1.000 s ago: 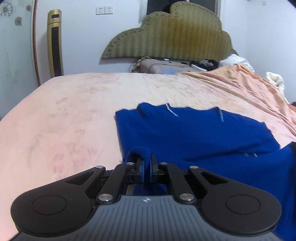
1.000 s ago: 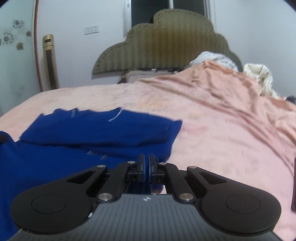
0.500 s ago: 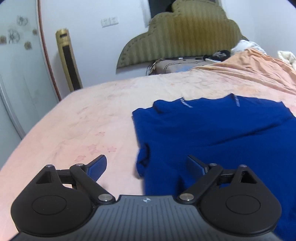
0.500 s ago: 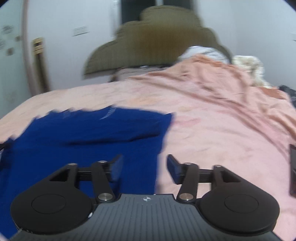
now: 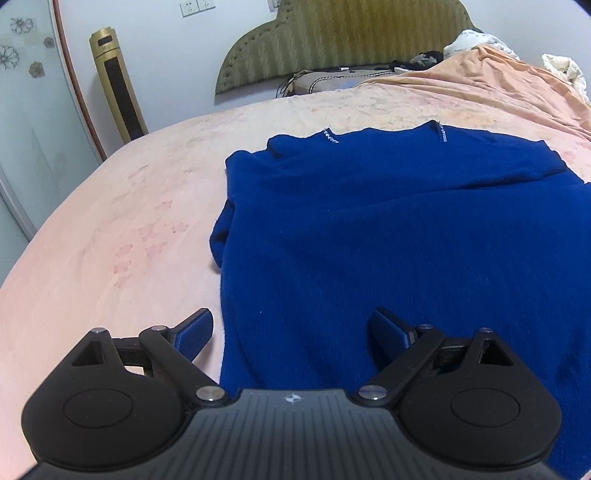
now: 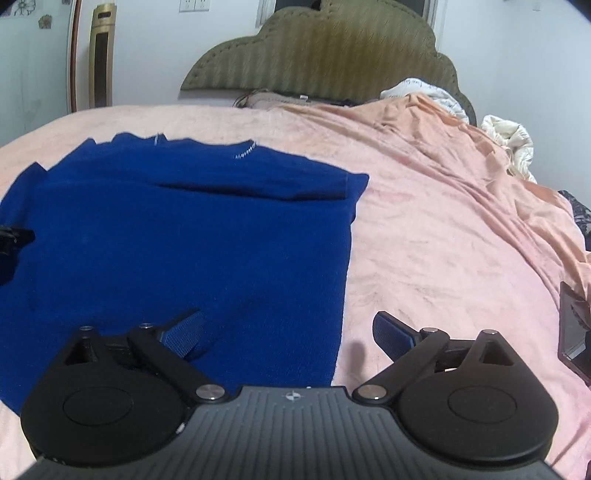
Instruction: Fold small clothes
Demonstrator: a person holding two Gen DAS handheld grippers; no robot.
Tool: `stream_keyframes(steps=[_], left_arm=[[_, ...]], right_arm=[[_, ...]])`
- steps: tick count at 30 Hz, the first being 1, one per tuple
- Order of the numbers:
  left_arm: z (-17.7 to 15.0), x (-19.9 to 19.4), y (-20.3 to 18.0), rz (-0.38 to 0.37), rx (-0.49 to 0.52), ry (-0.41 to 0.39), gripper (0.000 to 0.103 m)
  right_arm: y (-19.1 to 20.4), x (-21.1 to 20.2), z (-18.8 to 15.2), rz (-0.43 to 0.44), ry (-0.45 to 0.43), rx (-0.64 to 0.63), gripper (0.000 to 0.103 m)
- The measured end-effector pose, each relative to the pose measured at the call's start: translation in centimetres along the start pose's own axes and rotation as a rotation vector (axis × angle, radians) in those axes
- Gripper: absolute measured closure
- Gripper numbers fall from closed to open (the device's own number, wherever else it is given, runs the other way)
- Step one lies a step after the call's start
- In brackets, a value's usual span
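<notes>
A: The blue sweater [image 5: 388, 236] is lying flat on the bed [image 5: 122, 221], folded over itself, with its neckline pointing toward the green headboard [image 5: 343, 33].

B: And the left gripper [image 5: 291, 332] is hovering over the sweater's near left edge, its fingers [image 5: 194, 332] standing wide apart and gripping nothing. One finger is sitting over the pink bedcover, the other over the blue knit.

A: The right gripper [image 6: 288, 330] is straddling the garment's right edge in the same way. Its jaws are opening, and nothing is pinched between them; the sweater's edge is merely passing beneath the gap.

B: From the right wrist view, a folded layer is showing across the upper part of the sweater, making a crease line just below the collar.

A: A small row of sparkling trim [image 5: 330, 137] is glinting at the neckline.

B: Off to the far side, a peach blanket [image 6: 461, 177] is bunching up beside the sweater, well apart from it, and a gold tower fan [image 5: 116, 85] is standing by the wall.

A: A dark object [image 6: 574, 325] is peeking in at the right edge; I cannot tell what it is.
</notes>
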State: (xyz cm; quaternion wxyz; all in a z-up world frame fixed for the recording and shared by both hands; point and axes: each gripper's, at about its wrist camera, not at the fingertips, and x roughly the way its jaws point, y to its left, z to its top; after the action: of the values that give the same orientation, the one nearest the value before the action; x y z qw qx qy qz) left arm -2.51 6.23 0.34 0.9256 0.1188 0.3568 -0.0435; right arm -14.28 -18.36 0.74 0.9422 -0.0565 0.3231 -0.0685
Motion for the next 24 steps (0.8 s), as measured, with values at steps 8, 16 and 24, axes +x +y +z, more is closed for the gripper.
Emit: stream_keyframes(steps=[8,16,24], left_arm=[[-0.5,-0.2,0.0,-0.003,-0.001,0.009,0.01],[-0.7,-0.2,0.0,-0.001,-0.006,0.009,0.01],[-1.2,-1.4,1.1,-0.032,-0.04,0.017,0.01]], right_arm=[[0.5,0.4,-1.4,0.006,0.018,-0.035,0.002],[-0.6,0.5,-2.1,0.041,0.025,0.042,0.001],[-1.2,0.7,-2.5,0.068,0.02,0.092,0.0]])
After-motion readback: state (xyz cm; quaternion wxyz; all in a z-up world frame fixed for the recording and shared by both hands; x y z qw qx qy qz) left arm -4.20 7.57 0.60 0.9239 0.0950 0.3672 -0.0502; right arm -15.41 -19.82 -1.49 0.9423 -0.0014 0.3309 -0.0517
